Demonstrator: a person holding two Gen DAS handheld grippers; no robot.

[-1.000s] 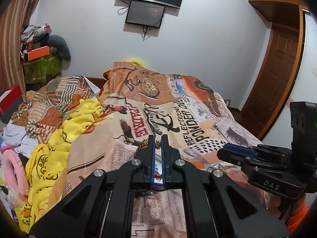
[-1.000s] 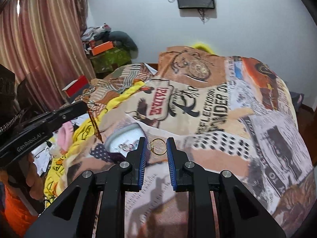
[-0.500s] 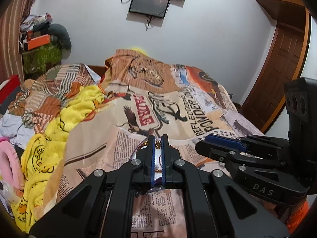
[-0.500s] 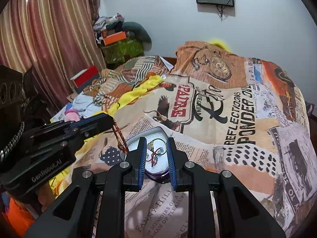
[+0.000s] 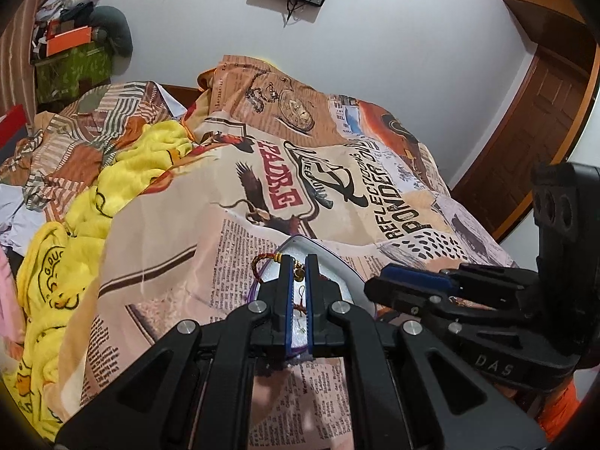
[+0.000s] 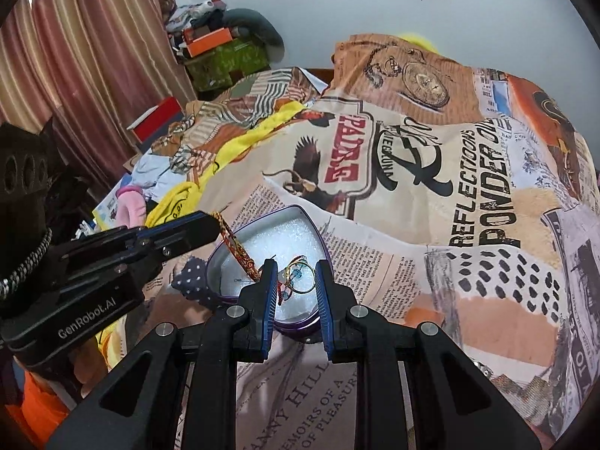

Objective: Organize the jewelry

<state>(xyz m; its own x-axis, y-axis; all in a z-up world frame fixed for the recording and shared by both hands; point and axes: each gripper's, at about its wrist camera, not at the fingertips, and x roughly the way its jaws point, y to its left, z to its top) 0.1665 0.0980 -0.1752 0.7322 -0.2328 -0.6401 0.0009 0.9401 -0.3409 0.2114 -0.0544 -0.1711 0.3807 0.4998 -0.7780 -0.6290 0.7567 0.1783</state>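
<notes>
Two tongs over one heart-shaped tin

We see the left gripper (image 6: 215, 223), lower left of the right-wrist frame, pressed together on a red-and-gold thread bracelet (image 6: 240, 253) trailing into the tin (image 6: 262, 225); the right gripper (image 6: 296, 277), tilted downward, pinches one gold ring (image 6: 302, 279) just above the tin's white lining, on the printed bedspread (image 6: 468, 187).
</notes>
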